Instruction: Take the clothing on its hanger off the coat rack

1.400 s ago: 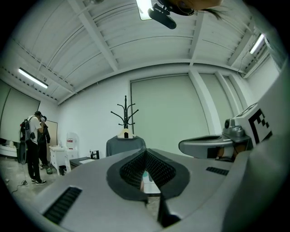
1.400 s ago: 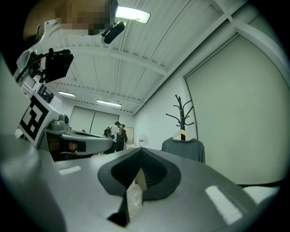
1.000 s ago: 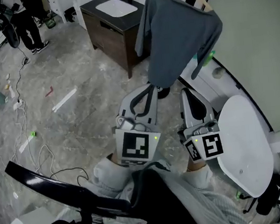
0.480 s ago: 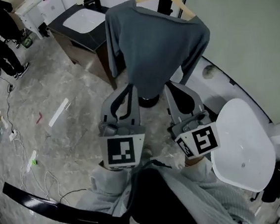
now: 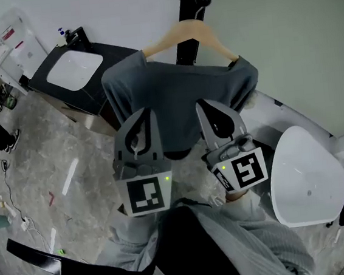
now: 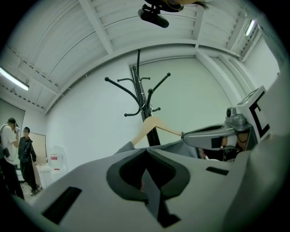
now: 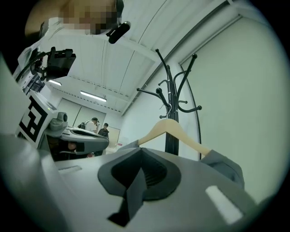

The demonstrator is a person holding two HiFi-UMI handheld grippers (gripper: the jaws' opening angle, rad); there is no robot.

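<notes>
Since the earlier frame: both grippers had drawn close to the coat rack [image 5: 185, 4]. Left gripper [image 5: 138, 122] and right gripper [image 5: 213, 112]: jaws closed, empty, just short of the grey shirt [image 5: 173, 94]. Shirt on wooden hanger [image 5: 187, 33], apparently still hooked on the rack. Removal not begun.

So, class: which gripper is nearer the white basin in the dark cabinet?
Left. In the head view the left gripper sits down-right of the basin, while the right gripper sits farther right, beyond the left one.
</notes>
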